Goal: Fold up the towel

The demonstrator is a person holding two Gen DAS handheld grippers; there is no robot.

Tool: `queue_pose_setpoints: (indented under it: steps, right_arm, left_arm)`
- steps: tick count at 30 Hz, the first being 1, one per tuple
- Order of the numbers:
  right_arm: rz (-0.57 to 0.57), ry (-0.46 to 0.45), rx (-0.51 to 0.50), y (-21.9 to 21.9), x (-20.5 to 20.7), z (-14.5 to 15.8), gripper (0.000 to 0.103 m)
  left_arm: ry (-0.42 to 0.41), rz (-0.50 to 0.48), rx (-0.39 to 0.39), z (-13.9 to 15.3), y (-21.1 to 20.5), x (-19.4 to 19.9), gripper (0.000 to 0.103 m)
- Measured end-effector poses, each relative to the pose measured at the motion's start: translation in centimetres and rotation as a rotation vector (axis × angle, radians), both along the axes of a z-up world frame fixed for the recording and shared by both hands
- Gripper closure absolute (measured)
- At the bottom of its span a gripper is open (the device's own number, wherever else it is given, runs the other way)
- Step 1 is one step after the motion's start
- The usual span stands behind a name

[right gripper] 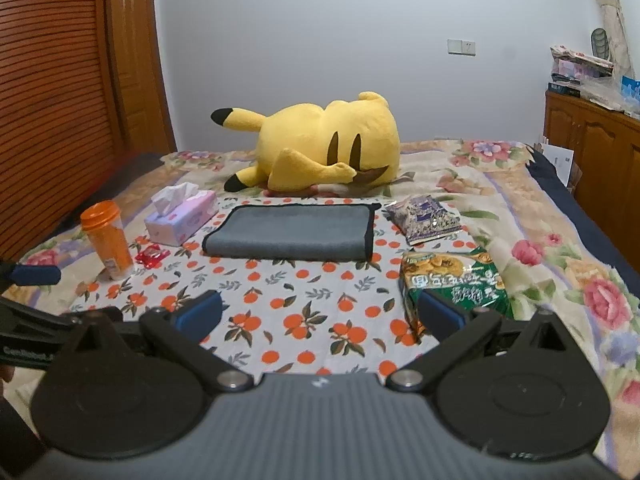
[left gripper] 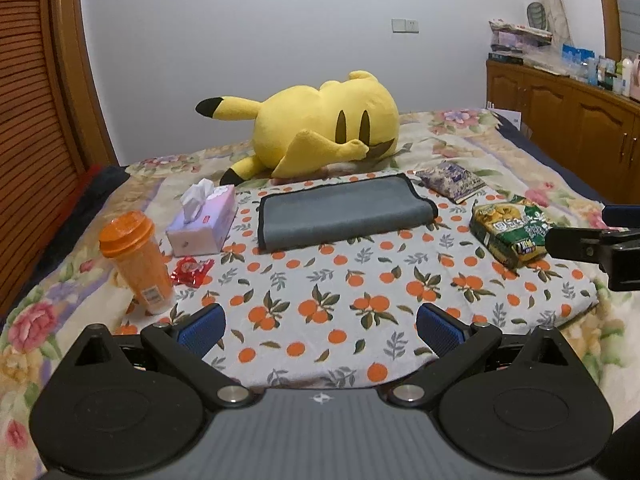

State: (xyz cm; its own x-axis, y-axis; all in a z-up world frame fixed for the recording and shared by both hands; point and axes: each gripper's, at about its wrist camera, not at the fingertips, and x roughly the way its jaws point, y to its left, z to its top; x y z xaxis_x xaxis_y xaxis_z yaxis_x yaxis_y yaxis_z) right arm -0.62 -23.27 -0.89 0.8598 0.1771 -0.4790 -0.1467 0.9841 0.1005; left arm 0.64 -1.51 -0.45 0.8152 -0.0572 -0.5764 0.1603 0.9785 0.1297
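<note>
Towel (left gripper: 344,212) lies folded over on the orange-print cloth (left gripper: 320,304), between tissue box (left gripper: 204,220) and snack bags, in front of the plush (left gripper: 320,132). Looks soft, light, limp, likely to sag and slip on the cloth; best pinched at the near black-hemmed corners. Left gripper (left gripper: 320,326) spread wide, holding nothing, well short of it. Right gripper (right gripper: 320,314) likewise wide and empty.

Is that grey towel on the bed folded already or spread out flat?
Folded: the grey black-edged towel lies as a thick rectangle with a rounded doubled near edge.
</note>
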Motion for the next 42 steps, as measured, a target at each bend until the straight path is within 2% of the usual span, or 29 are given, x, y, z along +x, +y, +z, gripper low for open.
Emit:
queue_pose_setpoints:
  steps: [14,19,42]
  right_arm:
    - [-0.012,0.037,-0.04,0.7,-0.4,-2.8,0.0]
    - [-0.004,0.018,-0.071,1.2,-0.7,-2.8,0.0]
    - [-0.04,-0.049,-0.056,0.6,-2.0,-2.1,0.0]
  left_arm:
    - [0.031,0.001,0.0,-3.3,-0.2,-0.8,0.0]
    - [0.024,0.018,-0.003,-3.8,0.2,-1.1,0.0]
    - [-0.113,0.035,-0.024,-2.1,0.7,-3.0,0.0]
